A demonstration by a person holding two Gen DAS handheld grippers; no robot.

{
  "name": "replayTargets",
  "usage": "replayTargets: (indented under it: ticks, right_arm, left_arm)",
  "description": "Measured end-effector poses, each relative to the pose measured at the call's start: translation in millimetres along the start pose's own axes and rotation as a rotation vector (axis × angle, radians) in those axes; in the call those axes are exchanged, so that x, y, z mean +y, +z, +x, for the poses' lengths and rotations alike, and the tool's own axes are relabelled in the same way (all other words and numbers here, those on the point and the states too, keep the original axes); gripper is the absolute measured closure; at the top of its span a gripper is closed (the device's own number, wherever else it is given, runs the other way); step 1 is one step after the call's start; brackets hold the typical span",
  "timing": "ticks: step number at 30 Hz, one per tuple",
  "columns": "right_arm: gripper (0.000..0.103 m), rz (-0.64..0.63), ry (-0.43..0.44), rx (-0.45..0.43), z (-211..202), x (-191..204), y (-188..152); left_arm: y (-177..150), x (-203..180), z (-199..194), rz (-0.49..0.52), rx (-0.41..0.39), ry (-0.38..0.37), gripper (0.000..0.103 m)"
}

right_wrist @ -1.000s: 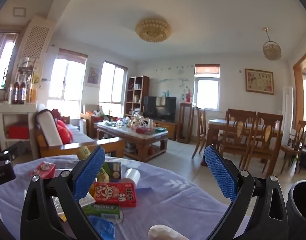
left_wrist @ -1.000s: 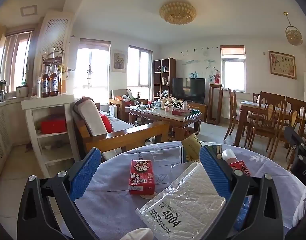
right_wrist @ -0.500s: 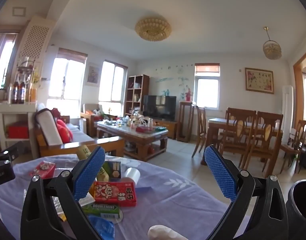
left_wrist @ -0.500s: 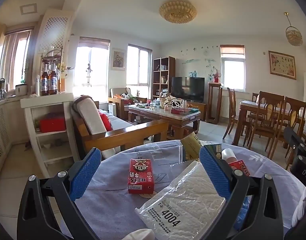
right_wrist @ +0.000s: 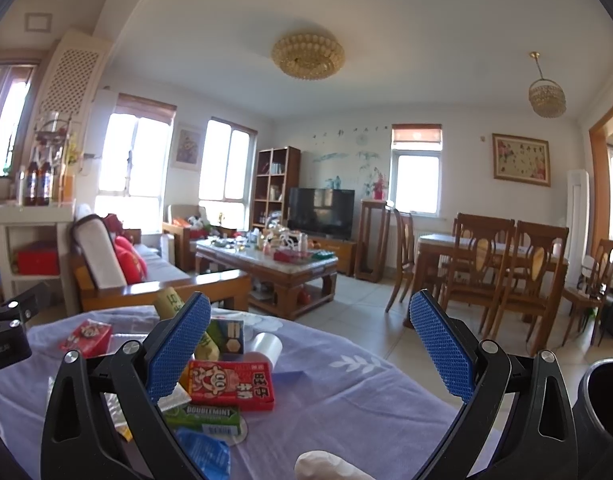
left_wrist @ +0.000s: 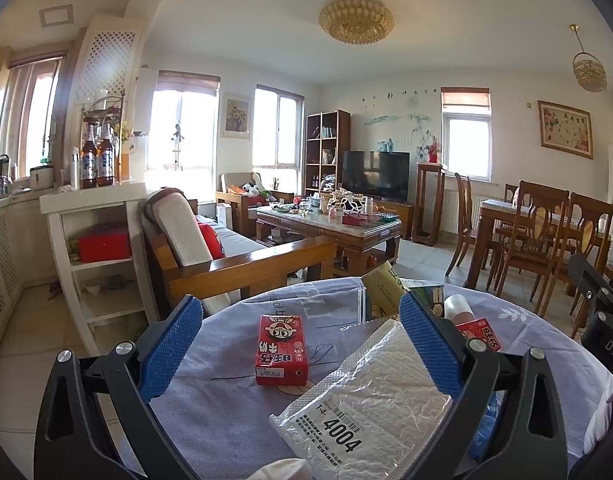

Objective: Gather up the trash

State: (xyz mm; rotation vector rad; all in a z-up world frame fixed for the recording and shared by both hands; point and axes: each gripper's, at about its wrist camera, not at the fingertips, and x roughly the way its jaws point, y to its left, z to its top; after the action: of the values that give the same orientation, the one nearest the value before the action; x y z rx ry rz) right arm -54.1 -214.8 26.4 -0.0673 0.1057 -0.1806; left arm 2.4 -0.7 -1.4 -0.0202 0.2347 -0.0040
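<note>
Left gripper (left_wrist: 302,344) spread wide above a round table (left_wrist: 226,432) draped in lavender cloth, holding nothing. Between its blue pads (left_wrist: 172,346), flat on the cloth: a red snack carton (left_wrist: 281,350) toward the middle, and just nearer the camera a white padded mailer (left_wrist: 366,396) with a label reading 4004, running out to the near edge. Past the mailer, toward the far edge: an olive-yellow packet (left_wrist: 384,284) standing tilted, a small dark box (left_wrist: 428,296), a pale tipped-over cup (left_wrist: 458,306) and a second red carton (left_wrist: 480,334). Right gripper (right_wrist: 310,350) likewise spread wide and gripping nothing, aimed over the right edge of the table (right_wrist: 346,396) toward the floor beyond. Beside its left pad (right_wrist: 178,350), a heap of litter (partly hidden behind that finger): red carton (right_wrist: 230,384), green Doublemint pack (right_wrist: 204,418) touching it, blue wrapper (right_wrist: 204,454) at the near edge, clear cup (right_wrist: 266,346) on its side, yellow packet (right_wrist: 170,302), another red carton (right_wrist: 86,336) off toward the left edge. Dark bin rim (right_wrist: 604,392) low at the right.
</note>
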Motion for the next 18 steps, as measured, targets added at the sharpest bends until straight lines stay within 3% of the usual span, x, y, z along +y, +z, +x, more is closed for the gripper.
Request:
replayTargets:
  ticks: [18]
  right_arm:
    - [0.004, -0.002, 0.011, 0.015, 1.7, 0.6, -1.5]
  left_arm:
    - [0.5, -0.9, 2.1, 0.001, 0.007, -0.001, 0.005]
